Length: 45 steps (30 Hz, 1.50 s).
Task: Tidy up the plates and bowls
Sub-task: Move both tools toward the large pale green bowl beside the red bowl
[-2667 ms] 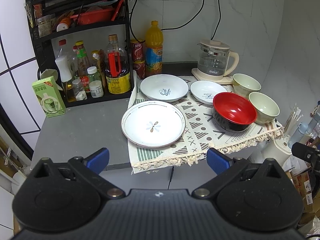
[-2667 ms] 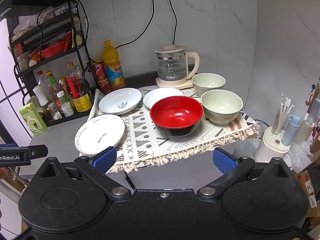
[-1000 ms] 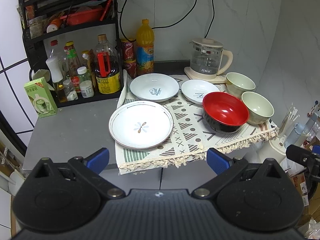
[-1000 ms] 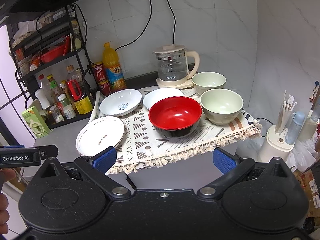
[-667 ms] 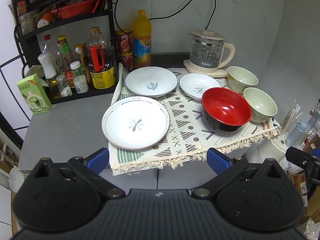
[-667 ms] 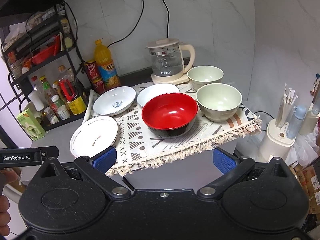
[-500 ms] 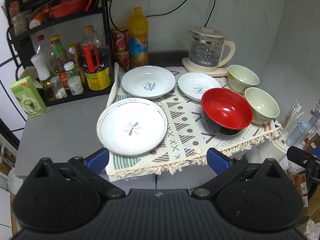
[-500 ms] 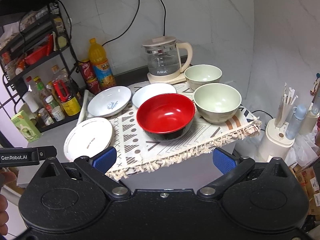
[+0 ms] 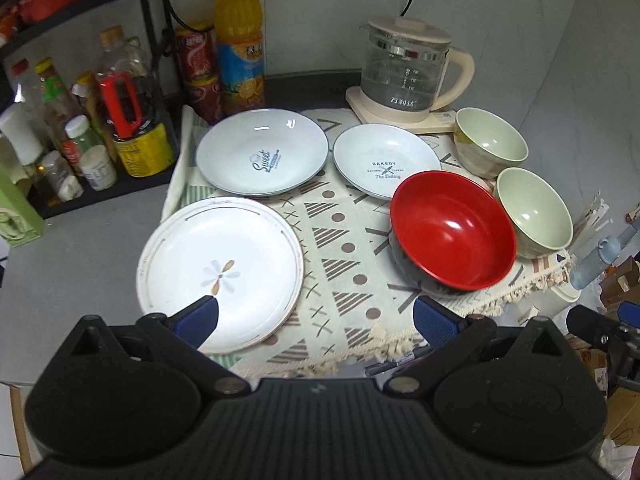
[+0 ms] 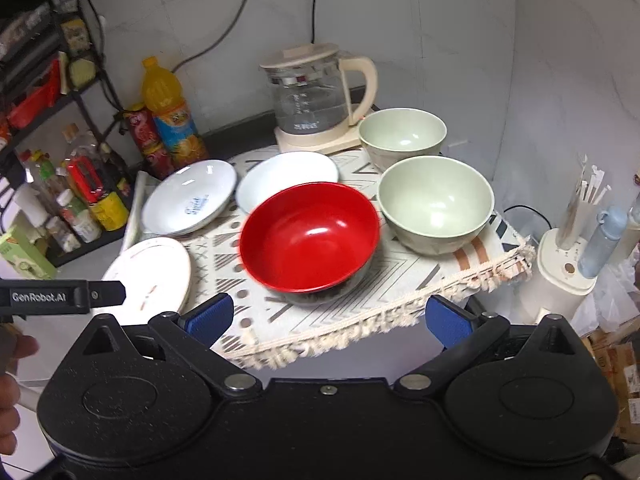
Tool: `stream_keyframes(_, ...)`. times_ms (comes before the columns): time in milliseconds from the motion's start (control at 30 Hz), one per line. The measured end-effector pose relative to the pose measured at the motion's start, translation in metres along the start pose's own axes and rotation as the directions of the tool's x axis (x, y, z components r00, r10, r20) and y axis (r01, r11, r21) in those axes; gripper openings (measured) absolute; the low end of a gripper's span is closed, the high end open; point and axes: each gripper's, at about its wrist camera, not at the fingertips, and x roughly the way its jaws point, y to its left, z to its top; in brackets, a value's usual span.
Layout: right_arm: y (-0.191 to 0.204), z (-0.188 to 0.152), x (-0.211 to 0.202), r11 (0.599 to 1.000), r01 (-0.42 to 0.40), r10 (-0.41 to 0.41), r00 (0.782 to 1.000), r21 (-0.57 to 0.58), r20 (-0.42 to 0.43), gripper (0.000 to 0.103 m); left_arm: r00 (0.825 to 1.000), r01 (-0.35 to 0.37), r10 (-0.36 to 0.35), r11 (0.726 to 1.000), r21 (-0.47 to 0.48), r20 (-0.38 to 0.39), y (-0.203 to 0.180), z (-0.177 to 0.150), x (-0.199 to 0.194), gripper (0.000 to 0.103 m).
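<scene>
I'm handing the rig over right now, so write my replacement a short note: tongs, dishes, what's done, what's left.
Left tongs: open, empty, near the front rim of the white flower-print plate.
Right tongs: open, empty, facing the red bowl.
Two white printed dishes and two pale green bowls sit separately on the patterned cloth.
Done: nothing stacked.
Left: stack plates, nest bowls.

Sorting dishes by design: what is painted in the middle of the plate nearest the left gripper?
A small pale flower on the white plate, clearest in the left wrist view.
</scene>
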Motion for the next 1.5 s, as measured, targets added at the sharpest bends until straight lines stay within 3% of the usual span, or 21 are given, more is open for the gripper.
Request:
stream_keyframes(333,-0.029,0.027,0.040,0.997,0.031,-0.030,0.999,0.074,-0.023,0.103,0.999,0.043,-0.041,0.998,0.048,-0.035,-0.025,0.046,0.056,0.102)
stream_keyframes(433,-0.039,0.034,0.050,0.993,0.040,-0.037,0.999,0.109,-0.034,0.103,0.993,0.094,-0.090,0.994,0.057,-0.075,-0.035,0.058,0.072,0.102)
stream_keyframes(700,-0.056,0.047,0.063,0.975,0.113,-0.112,0.994,0.192,-0.019,0.102,0.984,0.149,-0.131,0.975,0.162,-0.120,-0.066,0.085,0.102,0.100)
stream_keyframes(833,-0.070,0.046,0.065,0.964,0.118,-0.120,0.993,0.239,-0.004,0.090,0.980,0.185,-0.162,0.958,0.218,-0.118,-0.085,0.090,0.110,0.100)
stream_keyframes(1100,-0.089,0.043,0.079,0.942,0.146,-0.144,0.989,0.302,-0.030,0.083,0.966,0.245,-0.215,0.935,0.256,-0.141,-0.118,0.100,0.121,0.099)
stream_keyframes(1500,-0.125,0.043,0.107,0.889,0.189,-0.172,0.982,0.417,-0.078,0.068,0.946,0.316,-0.270,0.892,0.323,-0.177,-0.172,0.121,0.153,0.076)
